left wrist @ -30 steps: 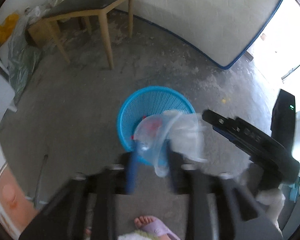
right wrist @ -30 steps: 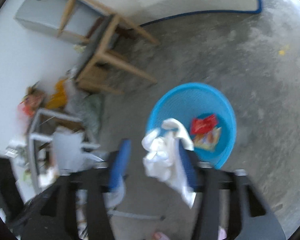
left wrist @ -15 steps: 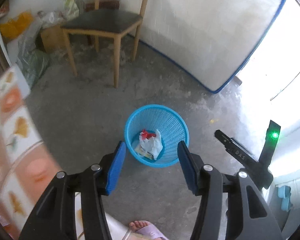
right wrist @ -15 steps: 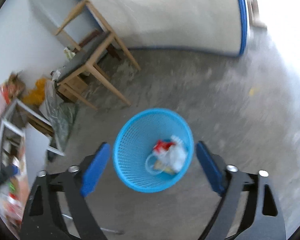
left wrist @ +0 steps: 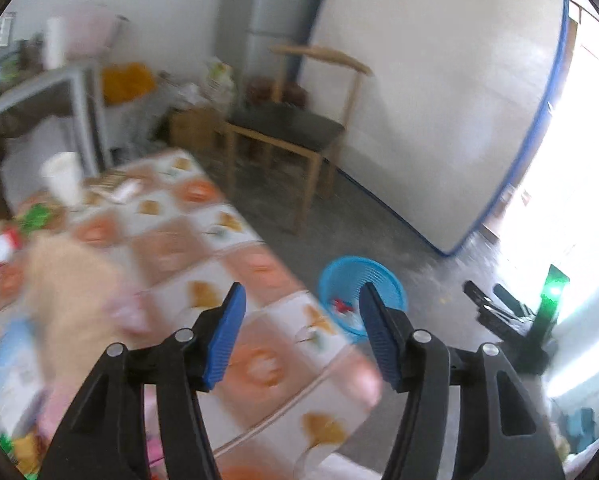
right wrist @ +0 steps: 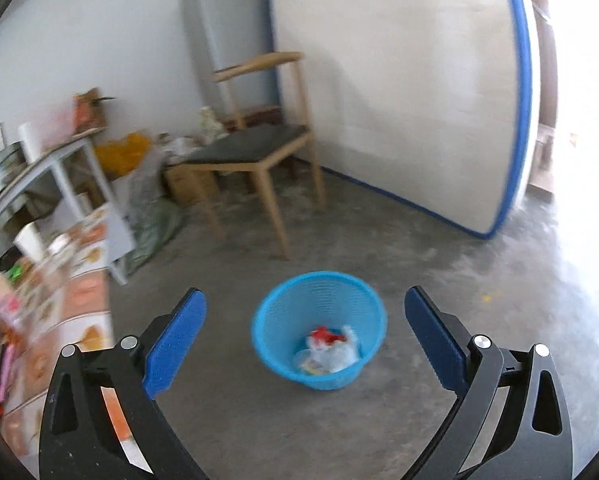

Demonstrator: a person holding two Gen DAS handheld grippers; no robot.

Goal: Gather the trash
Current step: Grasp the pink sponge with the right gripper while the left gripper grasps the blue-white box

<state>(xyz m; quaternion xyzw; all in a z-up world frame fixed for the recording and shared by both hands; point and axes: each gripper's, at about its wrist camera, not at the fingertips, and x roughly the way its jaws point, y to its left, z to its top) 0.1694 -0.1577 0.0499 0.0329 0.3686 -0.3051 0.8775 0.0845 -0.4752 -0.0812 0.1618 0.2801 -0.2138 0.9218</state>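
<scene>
A round blue mesh basket (right wrist: 319, 330) stood upright on the concrete floor (right wrist: 479, 340). Inside lay the trash (right wrist: 331, 350): a red wrapper, a white bag and clear plastic.

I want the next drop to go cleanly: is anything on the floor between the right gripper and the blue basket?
Nothing visible does. In the right wrist view the right gripper has its jaws wide open and empty, and only bare concrete floor lies before the blue basket. The chair stands well behind it.
</scene>
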